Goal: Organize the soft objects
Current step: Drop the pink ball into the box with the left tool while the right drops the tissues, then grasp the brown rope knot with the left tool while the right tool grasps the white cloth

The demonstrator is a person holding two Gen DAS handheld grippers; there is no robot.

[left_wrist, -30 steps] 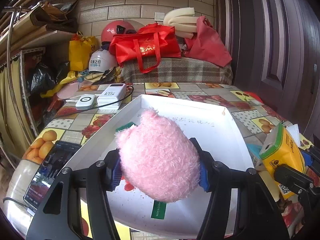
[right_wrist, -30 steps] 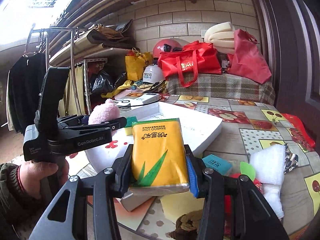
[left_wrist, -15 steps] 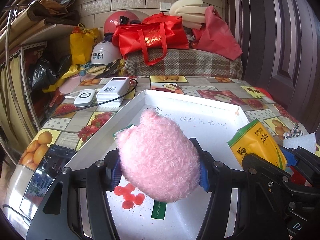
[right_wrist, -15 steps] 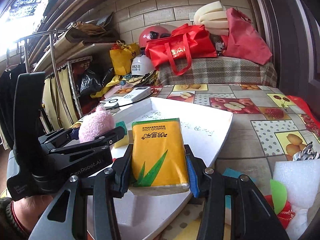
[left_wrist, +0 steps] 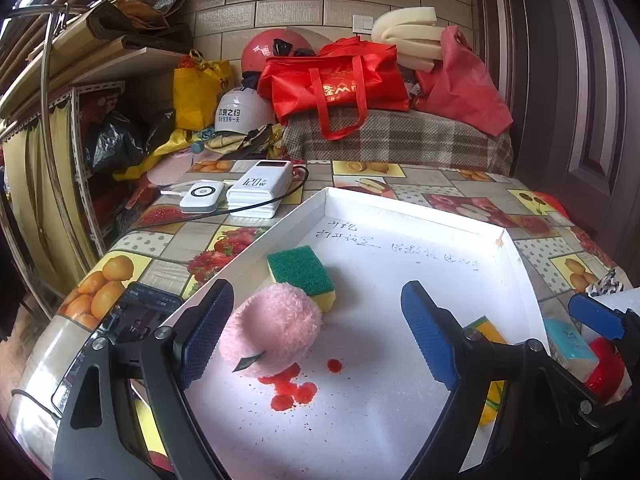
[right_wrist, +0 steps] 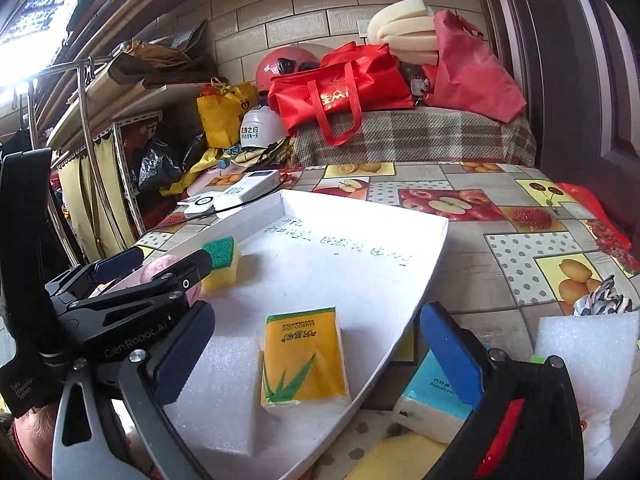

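1. Left gripper (left_wrist: 316, 332) gapes wide; the plush (left_wrist: 270, 336) lies in the tray (left_wrist: 416, 208) beside its left finger, touching the sponge (left_wrist: 302, 276).
2. Right gripper (right_wrist: 316, 356) spread apart; the tissue pack (right_wrist: 304, 356) rests between its fingers on the tray.

Background clutter, left wrist view: two white power banks (left_wrist: 259, 194) on fruit-print tablecloth (left_wrist: 160, 248) at 11 o'clock, black cable trailing off them. Phone (left_wrist: 128, 316) at 9 o'clock, screen lit. Red tote bag (left_wrist: 336, 80) at 12 on plaid cover (left_wrist: 400, 140), red helmet (left_wrist: 276, 46) behind, white helmet (left_wrist: 242, 114) beside yellow bag (left_wrist: 198, 94).
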